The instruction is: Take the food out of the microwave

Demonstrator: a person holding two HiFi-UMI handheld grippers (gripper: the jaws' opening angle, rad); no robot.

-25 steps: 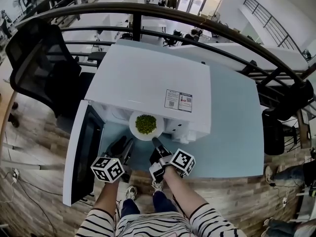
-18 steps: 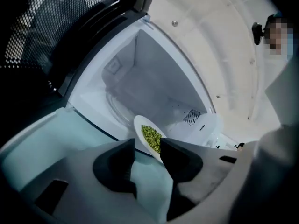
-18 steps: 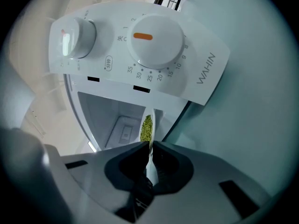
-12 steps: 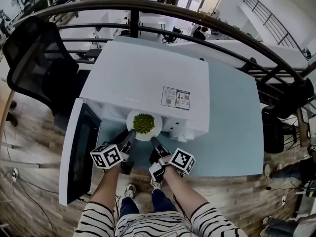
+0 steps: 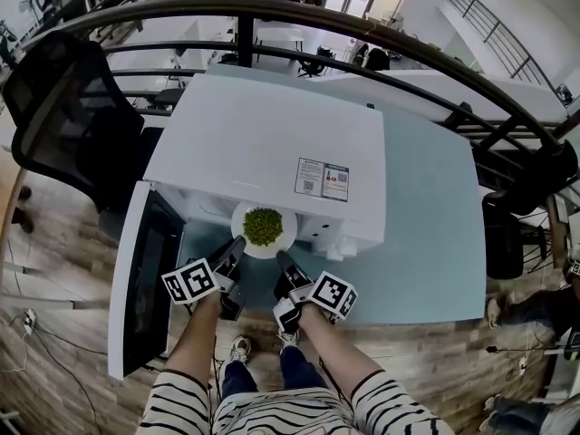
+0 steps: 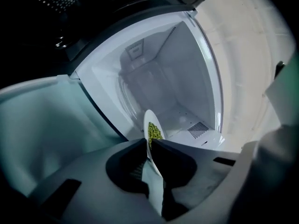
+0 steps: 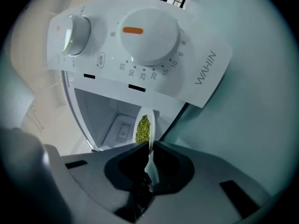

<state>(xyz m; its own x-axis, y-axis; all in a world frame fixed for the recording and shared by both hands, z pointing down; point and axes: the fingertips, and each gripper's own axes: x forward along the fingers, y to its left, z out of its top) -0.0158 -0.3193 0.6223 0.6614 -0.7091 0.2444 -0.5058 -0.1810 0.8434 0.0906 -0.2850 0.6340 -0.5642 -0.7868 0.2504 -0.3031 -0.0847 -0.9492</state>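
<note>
A white plate (image 5: 243, 217) heaped with green peas (image 5: 263, 227) sticks halfway out of the open white microwave (image 5: 272, 143). My left gripper (image 5: 237, 246) is at the plate's near left rim; its jaws have just been closing, and they now pinch that rim. In the left gripper view the plate (image 6: 150, 120) runs edge-on between the jaws of the left gripper (image 6: 148, 143). My right gripper (image 5: 282, 260) is shut on the near right rim. In the right gripper view the plate (image 7: 152, 125) and the peas (image 7: 143, 129) rise from the right gripper (image 7: 150, 146).
The microwave door (image 5: 145, 279) hangs open to the left of my left arm. The microwave stands on a light blue table (image 5: 426, 234). A black office chair (image 5: 72, 116) is at the far left, and a dark railing (image 5: 362, 34) curves behind the table.
My left gripper has rolled, moved in to the plate's left rim and closed its wide-open jaws on it. The right gripper has stayed shut on the right rim.
</note>
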